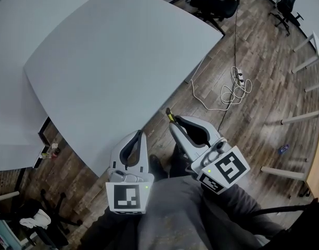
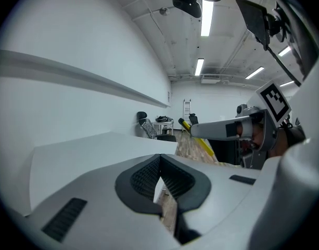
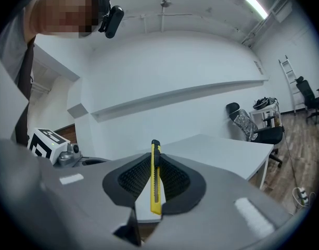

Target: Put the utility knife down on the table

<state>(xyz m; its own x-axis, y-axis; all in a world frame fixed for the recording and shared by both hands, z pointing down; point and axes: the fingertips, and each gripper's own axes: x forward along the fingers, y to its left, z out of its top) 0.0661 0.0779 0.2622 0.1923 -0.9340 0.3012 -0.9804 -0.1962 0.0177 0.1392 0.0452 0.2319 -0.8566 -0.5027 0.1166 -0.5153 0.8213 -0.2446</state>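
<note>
Right tool (image 1: 173, 125) clamps a slim yellow utility knife (image 3: 155, 189) short of the pale grey table (image 1: 112, 61); left tool (image 2: 160, 163) is closed, empty. Released here, the knife risks hitting the wooden floor (image 1: 263, 61).

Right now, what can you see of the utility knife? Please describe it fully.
The utility knife is slim, with a yellow plastic-looking body and a black end. It stands on edge, clamped between the dark ribbed pads of the right gripper, black end poking past the jaws. Only the pads touch it; it is in the air, not yet on the white table.
</note>
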